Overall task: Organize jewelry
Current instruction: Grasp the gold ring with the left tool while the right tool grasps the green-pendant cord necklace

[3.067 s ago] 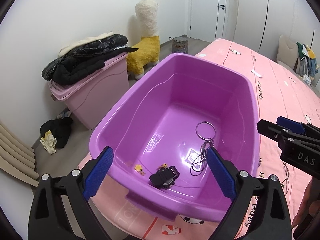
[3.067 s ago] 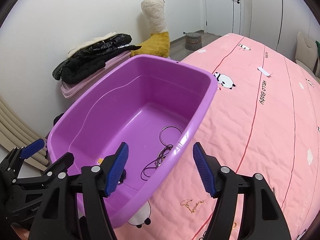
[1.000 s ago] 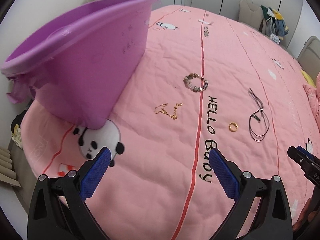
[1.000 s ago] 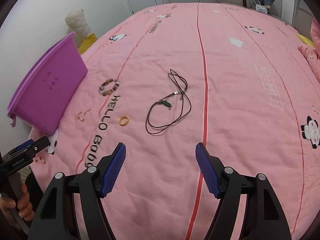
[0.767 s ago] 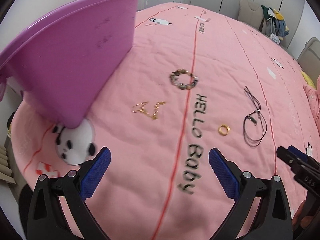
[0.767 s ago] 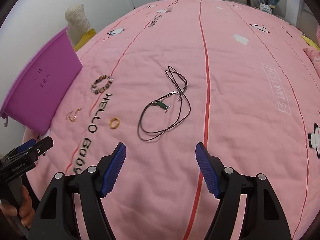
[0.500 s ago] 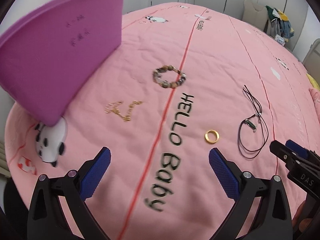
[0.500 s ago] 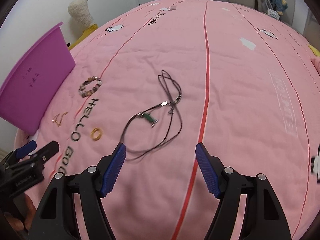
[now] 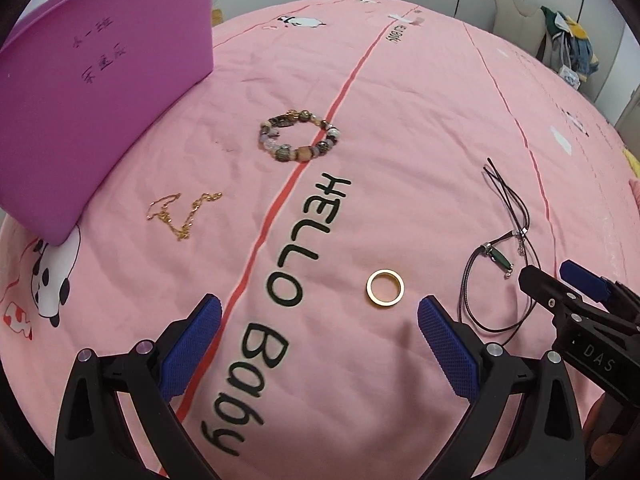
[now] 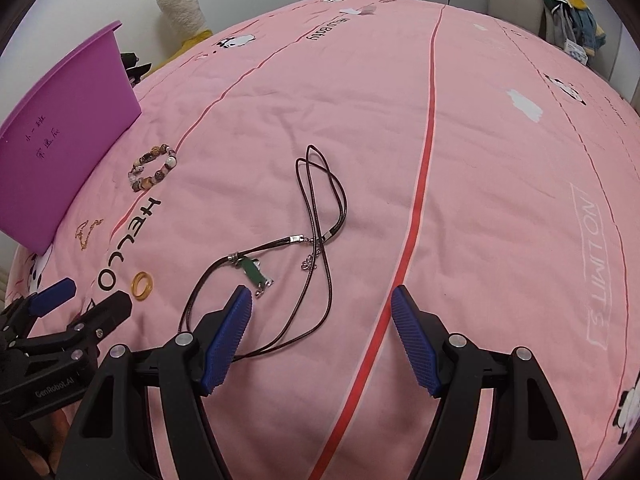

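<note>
On the pink bedspread lie a gold ring (image 9: 385, 287) (image 10: 142, 285), a beaded bracelet (image 9: 299, 140) (image 10: 153, 167), a thin gold chain (image 9: 181, 211) (image 10: 86, 232) and a black cord necklace with a green pendant (image 9: 499, 257) (image 10: 253, 271). The purple tub (image 9: 92, 92) (image 10: 60, 148) stands at the left. My left gripper (image 9: 319, 344) hangs open just short of the ring, empty. My right gripper (image 10: 322, 334) is open over the necklace's near loop, its left fingertip (image 10: 230, 334) beside the pendant, holding nothing.
A plush toy (image 10: 180, 12) stands beyond the bed's far left edge. Clothes (image 9: 568, 48) are piled at the far right. The bedspread (image 10: 480, 180) stretches wide to the right of the necklace. Each gripper shows at the other view's edge.
Both grippers swung away from the purple tub and sank toward the bedspread. The ring and the necklace have come closer to the fingers. Both stayed open.
</note>
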`<control>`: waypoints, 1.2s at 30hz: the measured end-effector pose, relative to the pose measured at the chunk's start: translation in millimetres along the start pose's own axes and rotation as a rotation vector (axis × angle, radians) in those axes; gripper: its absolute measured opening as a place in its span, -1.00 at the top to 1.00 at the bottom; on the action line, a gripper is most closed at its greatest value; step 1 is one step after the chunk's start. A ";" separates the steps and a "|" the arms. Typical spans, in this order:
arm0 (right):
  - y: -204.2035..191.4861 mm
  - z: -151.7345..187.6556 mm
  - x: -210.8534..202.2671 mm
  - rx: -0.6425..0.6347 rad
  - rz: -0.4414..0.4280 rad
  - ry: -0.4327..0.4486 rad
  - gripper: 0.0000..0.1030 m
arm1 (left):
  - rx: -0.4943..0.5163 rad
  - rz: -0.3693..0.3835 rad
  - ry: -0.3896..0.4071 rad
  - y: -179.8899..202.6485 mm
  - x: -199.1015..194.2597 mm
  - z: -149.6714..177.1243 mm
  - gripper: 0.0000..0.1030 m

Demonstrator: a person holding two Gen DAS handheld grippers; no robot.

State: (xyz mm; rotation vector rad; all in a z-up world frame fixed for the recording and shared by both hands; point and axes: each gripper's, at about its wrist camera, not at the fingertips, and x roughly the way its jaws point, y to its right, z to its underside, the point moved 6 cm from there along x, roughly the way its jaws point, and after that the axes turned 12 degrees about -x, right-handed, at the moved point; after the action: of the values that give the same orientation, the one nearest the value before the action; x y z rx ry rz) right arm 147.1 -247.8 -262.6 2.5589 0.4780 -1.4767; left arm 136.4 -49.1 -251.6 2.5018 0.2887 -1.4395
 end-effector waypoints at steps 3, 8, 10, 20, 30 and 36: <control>-0.3 0.6 5.3 -0.020 0.010 -0.006 -0.34 | -0.006 -0.010 0.004 1.4 5.3 0.2 -0.88; -1.2 -0.9 9.6 -0.061 0.016 -0.007 -0.34 | -0.043 -0.030 -0.012 -0.6 17.1 3.1 -0.88; -2.0 -2.4 11.7 -0.077 0.022 -0.006 -0.34 | -0.045 -0.034 -0.006 -0.6 19.2 3.2 -0.88; -11.0 -7.8 25.4 -0.160 0.060 -0.015 -0.34 | -0.052 -0.056 0.013 -0.2 25.5 3.1 -0.89; -15.5 -7.6 25.2 -0.161 0.056 -0.009 -0.04 | -0.054 -0.063 0.023 5.2 26.7 0.5 -0.75; -25.3 -8.9 19.9 -0.167 0.045 -0.008 0.61 | -0.005 -0.007 0.029 12.9 16.6 2.3 -0.01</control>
State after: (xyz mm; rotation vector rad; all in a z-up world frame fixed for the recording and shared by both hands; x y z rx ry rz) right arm 154.9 -217.6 -274.6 2.4179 0.5153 -1.3701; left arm 146.4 -61.2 -265.7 2.5218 0.3068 -1.4043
